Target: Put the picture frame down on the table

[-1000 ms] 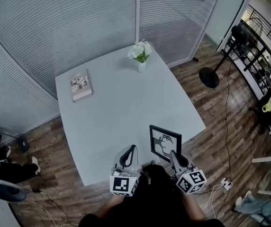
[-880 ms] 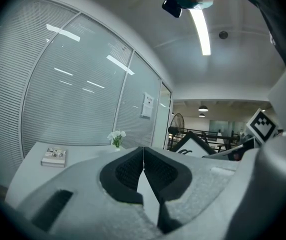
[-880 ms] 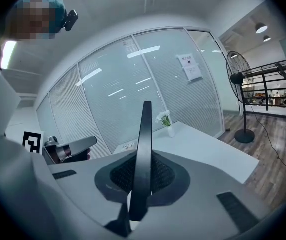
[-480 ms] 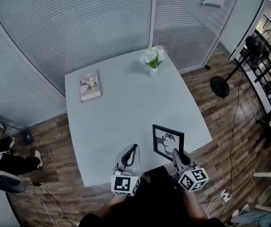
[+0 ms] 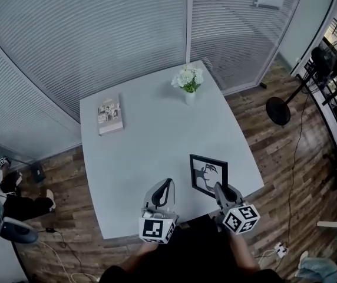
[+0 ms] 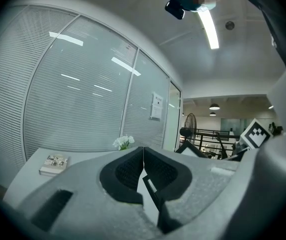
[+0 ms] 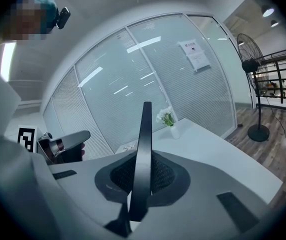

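The black picture frame [image 5: 208,175] stands upright over the front right part of the white table [image 5: 157,140], showing a dark antler-like print. My right gripper [image 5: 220,188] is shut on its lower edge. In the right gripper view the frame [image 7: 144,149] runs edge-on straight up between the jaws. My left gripper [image 5: 164,186] hovers at the table's front edge, left of the frame, shut with nothing in it. In the left gripper view its pads [image 6: 130,171] meet, and a corner of the frame [image 6: 189,148] shows to the right.
A vase of white flowers [image 5: 188,81] stands at the table's far right corner. A book [image 5: 110,115] lies at the far left. A standing fan [image 5: 278,111] is on the wood floor to the right. Glass walls with blinds lie behind the table.
The head view has drifted, so the table sits a little further right and lower in the picture. The frame stays upright in my right gripper. The left gripper has barely moved.
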Tool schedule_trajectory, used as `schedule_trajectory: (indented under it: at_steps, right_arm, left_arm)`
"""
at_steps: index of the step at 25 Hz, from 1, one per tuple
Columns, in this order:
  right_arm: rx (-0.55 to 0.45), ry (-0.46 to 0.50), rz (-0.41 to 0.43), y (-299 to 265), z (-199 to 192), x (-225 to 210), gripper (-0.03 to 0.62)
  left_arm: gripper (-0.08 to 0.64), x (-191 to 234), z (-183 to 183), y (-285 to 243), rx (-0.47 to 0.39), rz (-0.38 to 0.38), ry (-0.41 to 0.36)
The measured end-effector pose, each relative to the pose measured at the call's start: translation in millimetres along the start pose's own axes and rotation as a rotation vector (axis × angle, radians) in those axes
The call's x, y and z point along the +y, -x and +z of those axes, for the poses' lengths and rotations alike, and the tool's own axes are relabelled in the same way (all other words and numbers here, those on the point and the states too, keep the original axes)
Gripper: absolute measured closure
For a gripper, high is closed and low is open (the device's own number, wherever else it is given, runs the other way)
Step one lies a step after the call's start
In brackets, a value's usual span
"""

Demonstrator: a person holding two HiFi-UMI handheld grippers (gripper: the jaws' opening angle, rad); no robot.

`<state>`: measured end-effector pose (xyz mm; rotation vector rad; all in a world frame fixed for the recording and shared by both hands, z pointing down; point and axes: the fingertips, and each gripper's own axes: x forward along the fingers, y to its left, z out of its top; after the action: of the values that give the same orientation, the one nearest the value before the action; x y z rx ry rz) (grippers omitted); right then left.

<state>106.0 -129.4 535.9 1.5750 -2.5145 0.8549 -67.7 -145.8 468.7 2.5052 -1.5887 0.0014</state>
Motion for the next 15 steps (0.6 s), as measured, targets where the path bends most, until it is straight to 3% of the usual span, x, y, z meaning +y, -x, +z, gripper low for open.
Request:
schedule_trajectory:
  at_steps: [15]
  right_arm:
    - [0.126, -0.054, 0.039, -77.9, -8.5, -61.2, 0.560]
  left_arm:
    - [0.543, 4.0, -5.0, -61.3, 0.062, 0.021, -0.023]
